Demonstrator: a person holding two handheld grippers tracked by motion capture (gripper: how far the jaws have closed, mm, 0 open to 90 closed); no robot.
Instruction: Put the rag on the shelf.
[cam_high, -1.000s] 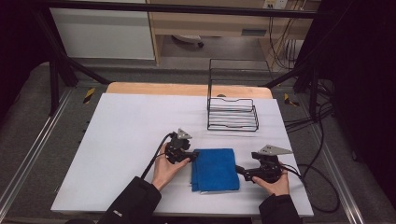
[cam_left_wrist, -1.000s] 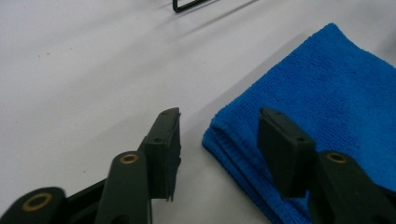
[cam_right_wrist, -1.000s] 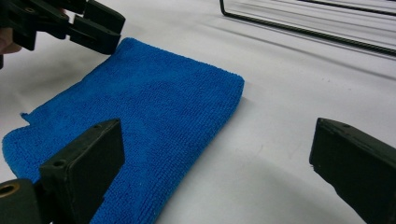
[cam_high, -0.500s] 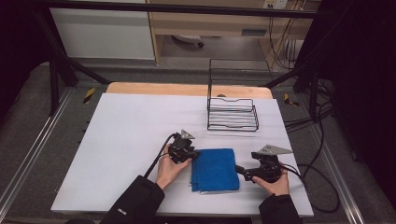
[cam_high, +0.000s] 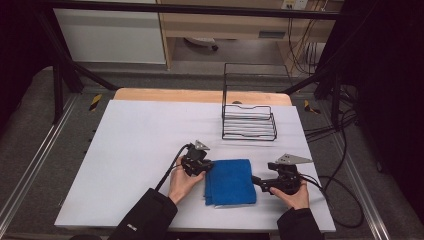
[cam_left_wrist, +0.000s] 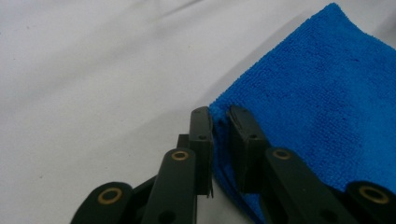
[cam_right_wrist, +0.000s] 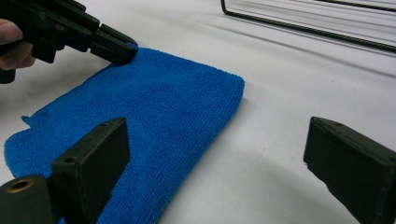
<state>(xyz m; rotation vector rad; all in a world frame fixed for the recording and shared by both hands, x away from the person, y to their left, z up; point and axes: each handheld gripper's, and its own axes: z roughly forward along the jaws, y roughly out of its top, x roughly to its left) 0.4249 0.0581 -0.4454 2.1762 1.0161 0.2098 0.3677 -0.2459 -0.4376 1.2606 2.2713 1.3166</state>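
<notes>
A folded blue cloth (cam_high: 230, 181) lies flat on the white table near its front edge. My left gripper (cam_high: 204, 167) is at the cloth's far left corner. Its jaws have just been closing, and the two pads now pinch the corner of the blue cloth (cam_left_wrist: 317, 102) between them, as the left gripper (cam_left_wrist: 219, 116) view shows. From the right gripper view the left gripper (cam_right_wrist: 116, 49) bites that same corner of the cloth (cam_right_wrist: 159, 112). My right gripper (cam_high: 256, 181) rests low at the cloth's right edge. The right gripper (cam_right_wrist: 219, 135) stands wide open, one jaw over the cloth and the other over bare table.
A black wire rack (cam_high: 248, 122) stands behind the cloth at the table's back right, and its base wire (cam_right_wrist: 303, 28) is some way off. White tabletop (cam_high: 140, 130) stretches to the left. Cables hang off the right side.
The left gripper's jaws have drawn together on the cloth's far left corner. Both hands and the cloth keep their places.
</notes>
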